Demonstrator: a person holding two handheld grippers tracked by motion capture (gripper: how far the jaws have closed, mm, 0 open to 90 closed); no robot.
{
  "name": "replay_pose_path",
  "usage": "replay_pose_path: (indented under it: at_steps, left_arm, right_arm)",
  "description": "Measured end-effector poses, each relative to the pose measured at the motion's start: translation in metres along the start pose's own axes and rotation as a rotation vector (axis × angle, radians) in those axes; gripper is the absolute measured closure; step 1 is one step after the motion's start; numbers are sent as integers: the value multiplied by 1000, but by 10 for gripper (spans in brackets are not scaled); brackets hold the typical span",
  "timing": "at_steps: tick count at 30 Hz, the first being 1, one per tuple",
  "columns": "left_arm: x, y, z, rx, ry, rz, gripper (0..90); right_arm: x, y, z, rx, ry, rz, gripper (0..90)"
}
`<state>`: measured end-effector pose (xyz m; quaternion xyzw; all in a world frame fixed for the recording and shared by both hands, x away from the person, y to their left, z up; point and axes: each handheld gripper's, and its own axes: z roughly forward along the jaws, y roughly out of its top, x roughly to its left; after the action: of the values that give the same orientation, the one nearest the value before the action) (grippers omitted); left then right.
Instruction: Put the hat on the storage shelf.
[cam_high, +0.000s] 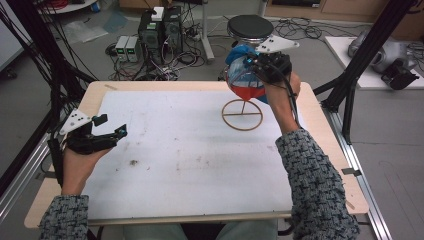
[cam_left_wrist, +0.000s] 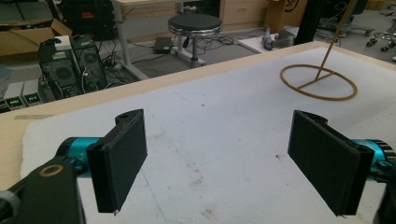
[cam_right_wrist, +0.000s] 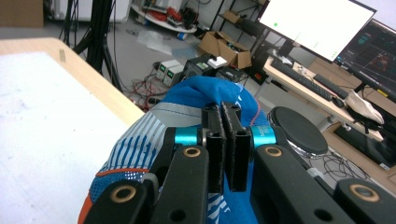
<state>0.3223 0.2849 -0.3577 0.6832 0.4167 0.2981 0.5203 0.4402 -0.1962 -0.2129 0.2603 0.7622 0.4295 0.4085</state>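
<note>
A blue, white and red fabric item (cam_high: 243, 77), like a cap or glove, hangs over a thin wooden stand with a ring base (cam_high: 242, 114) at the back right of the table. My right gripper (cam_high: 253, 61) is shut on the blue top of the fabric (cam_right_wrist: 205, 91), pinching a fold between its pads (cam_right_wrist: 215, 140). My left gripper (cam_high: 114, 126) hovers over the table's left side, open, with nothing between its pads (cam_left_wrist: 123, 158). The ring base (cam_left_wrist: 319, 82) lies far ahead of it to the right.
A white sheet (cam_high: 190, 150) with some dirt marks covers the wooden table (cam_high: 320, 110). Beyond the far edge stand a black stool (cam_high: 250, 26), computer cases (cam_high: 159, 27) and tangled cables on the floor. Black frame posts (cam_high: 360, 55) rise at the right.
</note>
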Motion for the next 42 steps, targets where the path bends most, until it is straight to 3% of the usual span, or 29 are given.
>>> replay_pose_path:
  at_steps: [7, 14, 22, 32, 36, 42]
  left_arm:
    - [0, 0, 0, 2, -3, 0, 198]
    - [0, 0, 1, 2, -4, -1, 198]
    - [1, -1, 1, 4, -5, -2, 198]
    - [1, -2, 2, 9, -8, -3, 198]
    - [1, -2, 2, 7, -10, -3, 198]
    - [1, -1, 1, 7, -11, -3, 198]
  right_arm:
    - [12, 1, 11, 45, 17, -41, 888]
    - [13, 2, 24, 63, 17, -36, 888]
    - [13, -3, 44, 118, -24, -48, 888]
    - [12, -6, 48, 142, -36, -63, 881]
    - [12, -7, 48, 149, -38, -67, 801]
    - [12, -8, 48, 152, -33, -59, 766]
